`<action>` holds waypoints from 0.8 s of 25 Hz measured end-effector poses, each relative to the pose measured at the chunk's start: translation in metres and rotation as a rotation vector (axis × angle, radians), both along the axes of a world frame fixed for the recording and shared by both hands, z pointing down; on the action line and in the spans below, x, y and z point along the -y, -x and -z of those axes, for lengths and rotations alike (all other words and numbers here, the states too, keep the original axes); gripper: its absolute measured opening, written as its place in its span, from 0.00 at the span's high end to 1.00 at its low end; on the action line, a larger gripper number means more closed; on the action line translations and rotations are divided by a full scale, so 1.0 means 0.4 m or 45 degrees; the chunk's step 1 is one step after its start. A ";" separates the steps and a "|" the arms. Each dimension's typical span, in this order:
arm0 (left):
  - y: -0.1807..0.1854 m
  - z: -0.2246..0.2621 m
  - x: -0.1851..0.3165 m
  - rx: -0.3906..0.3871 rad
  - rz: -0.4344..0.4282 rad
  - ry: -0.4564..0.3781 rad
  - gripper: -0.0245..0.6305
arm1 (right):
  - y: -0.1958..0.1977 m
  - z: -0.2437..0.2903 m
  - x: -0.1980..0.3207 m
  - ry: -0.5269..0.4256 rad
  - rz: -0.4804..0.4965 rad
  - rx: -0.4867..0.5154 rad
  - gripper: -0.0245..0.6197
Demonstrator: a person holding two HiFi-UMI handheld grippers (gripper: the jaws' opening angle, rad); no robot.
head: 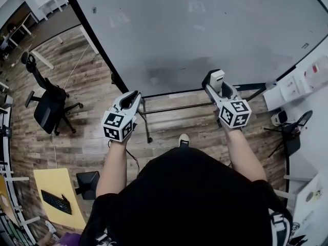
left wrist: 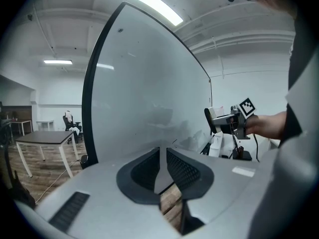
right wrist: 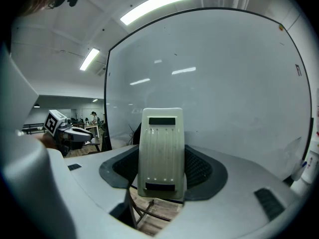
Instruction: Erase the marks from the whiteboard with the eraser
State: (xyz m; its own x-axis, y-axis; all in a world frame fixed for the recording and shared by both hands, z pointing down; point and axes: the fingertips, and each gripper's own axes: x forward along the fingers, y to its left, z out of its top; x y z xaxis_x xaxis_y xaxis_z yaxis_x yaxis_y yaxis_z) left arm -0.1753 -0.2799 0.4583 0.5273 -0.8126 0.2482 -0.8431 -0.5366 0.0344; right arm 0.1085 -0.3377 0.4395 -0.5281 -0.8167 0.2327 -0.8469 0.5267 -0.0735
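The whiteboard [head: 205,29] fills the top of the head view; a faint grey smudge [head: 159,76] shows near its lower edge, with tiny dark specks elsewhere. My right gripper [head: 215,79] is shut on a pale cream eraser [head: 217,77], held just short of the board's bottom edge. In the right gripper view the eraser [right wrist: 161,151] stands upright between the jaws, facing the whiteboard [right wrist: 224,93]. My left gripper [head: 134,96] hangs to the left, jaws together and empty [left wrist: 163,166], pointing along the whiteboard [left wrist: 144,98]. The right gripper [left wrist: 214,119] with the eraser also shows in the left gripper view.
The board's stand bar [head: 174,108] and legs sit on the wood floor below the grippers. A black office chair [head: 48,104] stands left, a yellow table [head: 49,181] with a keyboard at lower left, white cabinets [head: 297,86] and a chair [head: 292,129] to the right.
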 end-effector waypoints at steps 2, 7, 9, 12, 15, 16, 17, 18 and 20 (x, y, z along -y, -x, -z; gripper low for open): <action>0.001 -0.002 0.006 -0.001 0.007 0.003 0.88 | 0.001 -0.002 0.009 -0.002 0.004 -0.004 0.57; -0.006 -0.011 0.007 -0.004 0.013 0.014 0.88 | 0.002 -0.006 0.020 -0.030 0.006 -0.037 0.58; -0.009 -0.015 0.007 -0.004 0.013 0.018 0.88 | 0.004 -0.008 0.028 -0.040 0.005 -0.046 0.58; -0.003 -0.025 0.010 0.001 0.017 0.027 0.88 | 0.019 -0.017 0.043 -0.047 0.012 -0.051 0.58; -0.002 -0.033 0.012 0.003 0.019 0.035 0.88 | 0.028 -0.027 0.054 -0.069 0.015 -0.068 0.58; -0.001 -0.034 0.012 0.004 0.021 0.037 0.88 | 0.029 -0.029 0.058 -0.082 0.013 -0.073 0.58; 0.000 -0.034 0.012 0.003 0.022 0.039 0.88 | 0.031 -0.033 0.062 -0.095 0.010 -0.078 0.58; 0.000 -0.036 0.012 0.004 0.024 0.041 0.88 | 0.032 -0.038 0.066 -0.103 0.009 -0.085 0.58; 0.002 -0.040 0.014 0.007 0.026 0.049 0.88 | 0.037 -0.053 0.077 -0.104 0.010 -0.098 0.58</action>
State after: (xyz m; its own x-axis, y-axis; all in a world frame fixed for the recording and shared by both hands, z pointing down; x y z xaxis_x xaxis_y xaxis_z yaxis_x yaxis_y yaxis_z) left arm -0.1761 -0.2853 0.4744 0.5092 -0.8130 0.2823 -0.8542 -0.5175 0.0503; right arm 0.0937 -0.3684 0.4606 -0.5176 -0.8305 0.2057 -0.8442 0.5349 0.0353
